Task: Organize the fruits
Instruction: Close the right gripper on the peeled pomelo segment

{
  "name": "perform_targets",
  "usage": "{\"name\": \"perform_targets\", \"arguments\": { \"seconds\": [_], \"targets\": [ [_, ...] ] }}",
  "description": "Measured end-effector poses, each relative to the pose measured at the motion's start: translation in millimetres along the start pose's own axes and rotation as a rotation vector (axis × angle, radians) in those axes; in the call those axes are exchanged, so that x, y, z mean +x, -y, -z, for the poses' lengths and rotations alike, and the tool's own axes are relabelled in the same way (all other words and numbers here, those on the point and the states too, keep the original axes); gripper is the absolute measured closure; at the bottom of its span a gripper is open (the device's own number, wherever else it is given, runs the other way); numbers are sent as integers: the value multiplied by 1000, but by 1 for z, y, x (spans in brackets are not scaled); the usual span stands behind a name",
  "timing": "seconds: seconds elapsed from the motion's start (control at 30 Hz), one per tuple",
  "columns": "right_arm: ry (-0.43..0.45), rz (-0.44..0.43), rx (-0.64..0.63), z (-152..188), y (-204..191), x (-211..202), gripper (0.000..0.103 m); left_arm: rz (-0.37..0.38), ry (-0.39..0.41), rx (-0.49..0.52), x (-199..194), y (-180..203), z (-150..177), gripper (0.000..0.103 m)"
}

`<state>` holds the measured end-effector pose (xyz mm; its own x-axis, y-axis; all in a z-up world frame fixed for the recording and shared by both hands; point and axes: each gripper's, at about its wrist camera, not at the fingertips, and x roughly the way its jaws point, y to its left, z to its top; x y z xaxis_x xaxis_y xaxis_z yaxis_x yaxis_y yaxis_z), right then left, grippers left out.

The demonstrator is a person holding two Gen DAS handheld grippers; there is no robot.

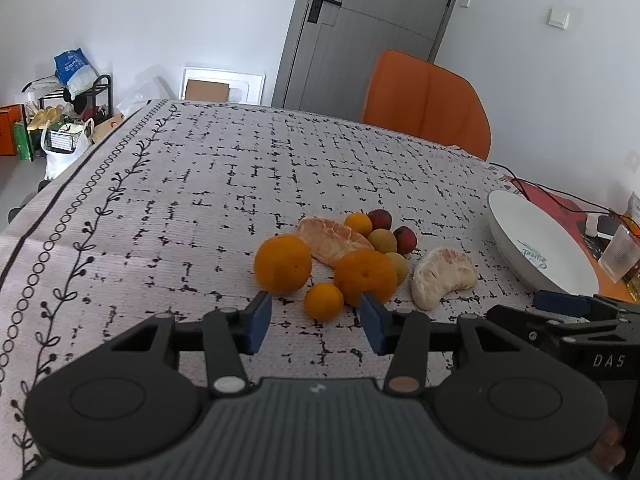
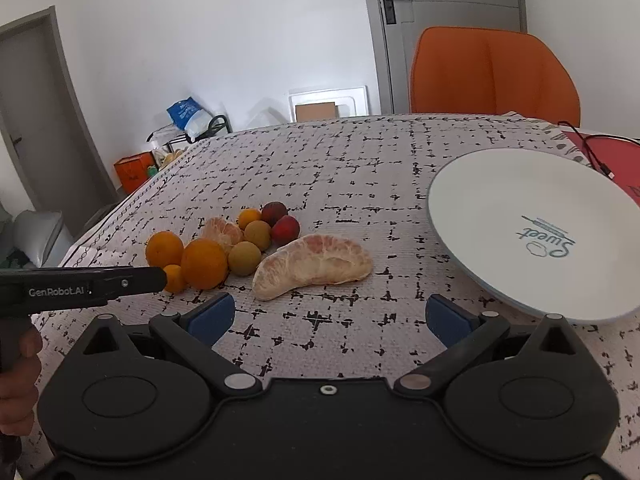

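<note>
Just beyond the left gripper (image 1: 316,322), whose blue pads stand apart around nothing, a small orange (image 1: 323,301) heads the fruit cluster on the tablecloth (image 1: 160,208), while the right gripper (image 2: 328,316) gapes wide short of a peeled pomelo segment (image 2: 314,264), the white plate (image 2: 500,216) bare.

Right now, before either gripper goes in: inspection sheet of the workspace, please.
Surface: table under a patterned white tablecloth, flat.
Job's things: fruit cluster of oranges, small round fruits and two red ones; two peeled pomelo segments, the nearer lying apart from the cluster. White plate to the right, nothing on it.
Clutter: clear plastic cup beyond the plate.
Grippers: left gripper jaws partly open, nothing between them, short of the smallest orange; right gripper jaws wide open, nothing held.
Cables: black cable on a red mat past the plate.
Surroundings: orange chair, grey door, floor storage by the wall.
</note>
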<state>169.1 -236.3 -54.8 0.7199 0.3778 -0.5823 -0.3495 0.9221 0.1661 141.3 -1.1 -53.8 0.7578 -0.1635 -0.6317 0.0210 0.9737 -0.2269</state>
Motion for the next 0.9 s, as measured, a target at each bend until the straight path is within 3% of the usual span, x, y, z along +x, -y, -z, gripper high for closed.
{"name": "perform_targets", "arguments": {
  "seconds": [0.2, 0.27, 0.9],
  "targets": [
    [-21, -10, -6, -2, 1, 12, 0, 4, -26, -8, 15, 0, 0, 70],
    [-29, -11, -14, -3, 0, 16, 0, 10, -27, -8, 17, 0, 0, 81],
    [-64, -10, -135, -16, -19, 53, 0, -15, -10, -38, 2, -23, -1, 81]
  ]
}}
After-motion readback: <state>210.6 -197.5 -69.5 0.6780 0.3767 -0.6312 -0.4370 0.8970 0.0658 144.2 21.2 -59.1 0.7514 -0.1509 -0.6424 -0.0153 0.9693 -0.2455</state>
